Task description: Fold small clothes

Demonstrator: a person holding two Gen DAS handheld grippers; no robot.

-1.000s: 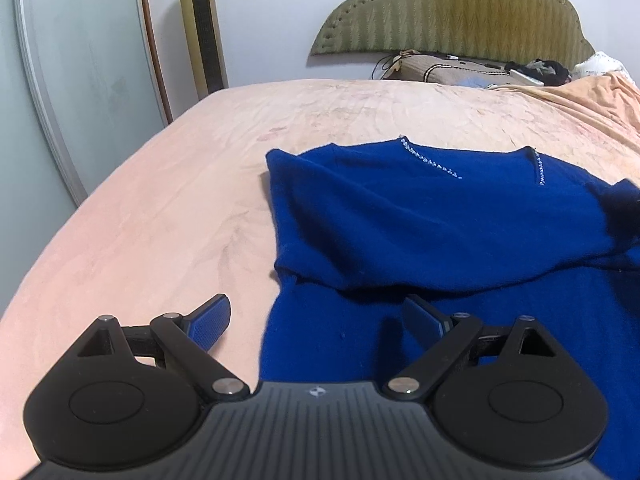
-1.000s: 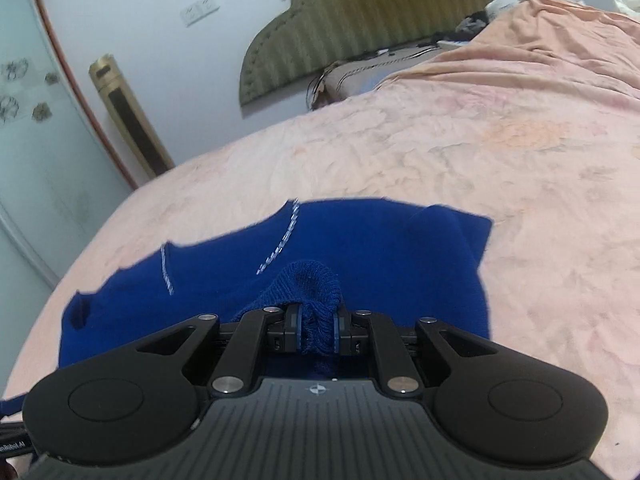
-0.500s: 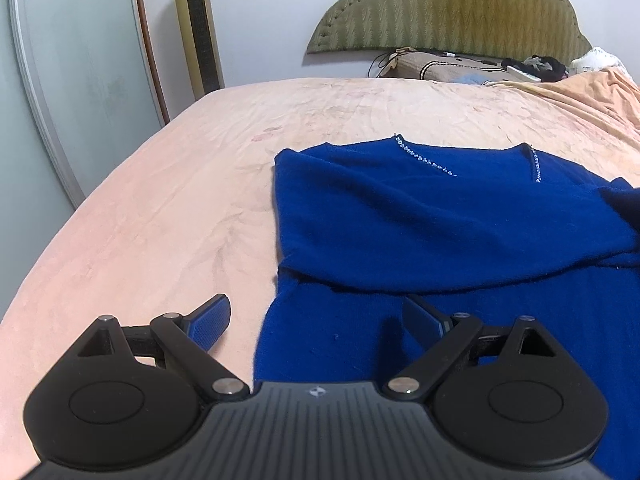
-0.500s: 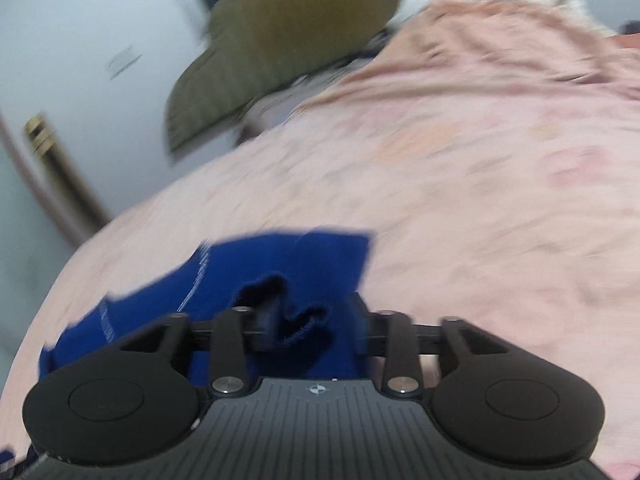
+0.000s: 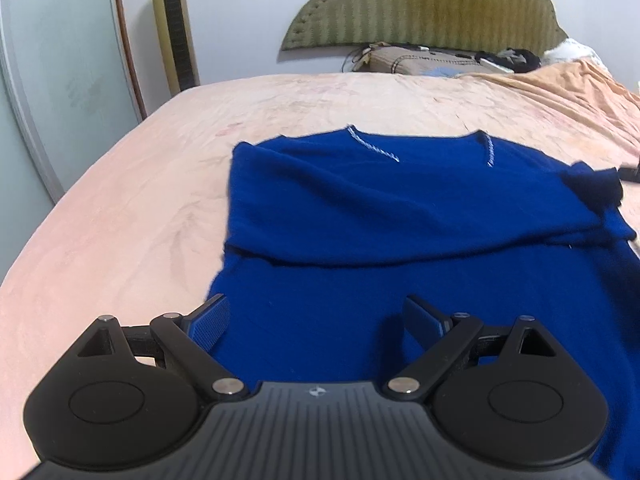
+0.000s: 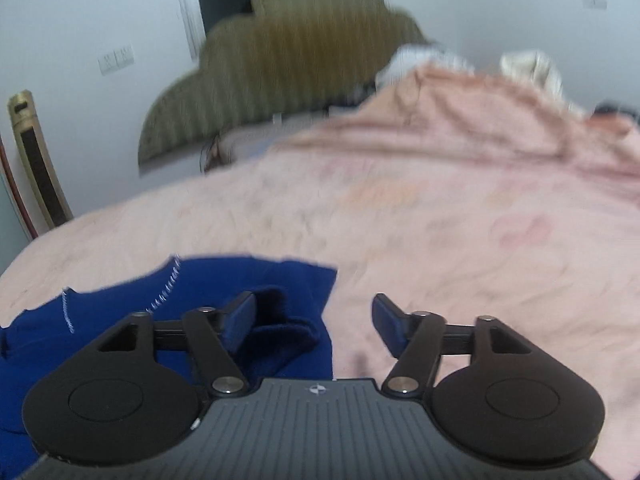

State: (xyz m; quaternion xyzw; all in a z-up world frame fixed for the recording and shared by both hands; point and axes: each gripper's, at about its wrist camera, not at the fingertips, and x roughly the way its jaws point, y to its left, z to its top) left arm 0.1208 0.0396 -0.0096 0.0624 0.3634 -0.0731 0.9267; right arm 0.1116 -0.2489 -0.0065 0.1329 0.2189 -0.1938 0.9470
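Observation:
A dark blue knit sweater (image 5: 400,216) with a white-trimmed V neckline lies on the pink bedspread (image 5: 120,208), its sleeve folded across the chest. My left gripper (image 5: 316,316) is open and empty, low over the sweater's lower part near its left edge. In the right wrist view the sweater (image 6: 200,292) lies at the lower left, with a bunched cuff (image 6: 280,328) beside the left finger. My right gripper (image 6: 314,320) is open and empty at the sweater's right edge.
A green padded headboard (image 5: 432,4) and pillows stand at the far end. A rumpled peach blanket (image 5: 568,92) lies at the far right. A gold tower fan (image 5: 174,28) and a glass door stand at the left.
My right gripper opened and let go of the sleeve cuff, which now lies on the sweater, and it swung to the right. The left gripper stayed open and shifted slightly.

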